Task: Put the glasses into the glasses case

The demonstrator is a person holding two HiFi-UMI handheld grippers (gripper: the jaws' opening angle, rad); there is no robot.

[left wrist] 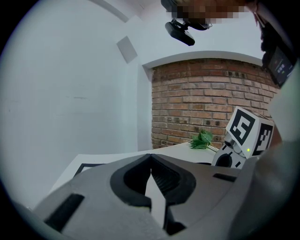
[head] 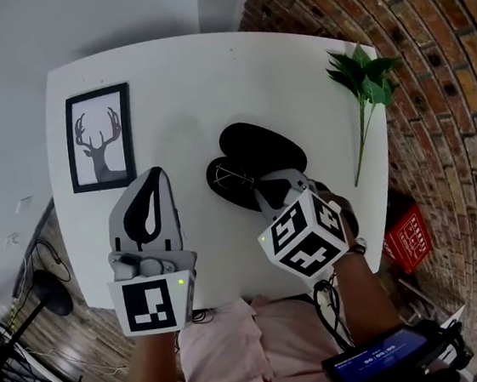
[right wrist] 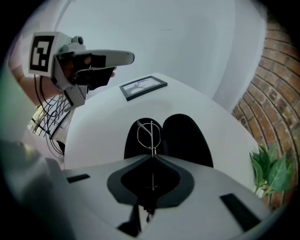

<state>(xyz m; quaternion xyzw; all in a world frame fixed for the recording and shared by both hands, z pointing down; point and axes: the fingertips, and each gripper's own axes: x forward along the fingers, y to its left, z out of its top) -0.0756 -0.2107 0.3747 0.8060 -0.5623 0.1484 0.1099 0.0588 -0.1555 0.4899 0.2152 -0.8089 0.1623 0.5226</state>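
The right gripper (right wrist: 152,158) pinches the glasses (right wrist: 150,133) by the frame over the open case (right wrist: 187,138); letting go seems all that remains. The left gripper (left wrist: 151,157) is closed and empty

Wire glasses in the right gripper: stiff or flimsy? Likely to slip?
Probably light and flimsy: the glasses are thin wire, so hard squeezing may bend them. Pinched at one spot by the right gripper, they could swivel. Pushed against the case, they may flex.

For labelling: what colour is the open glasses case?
Black. The glasses case shows best in the head view.
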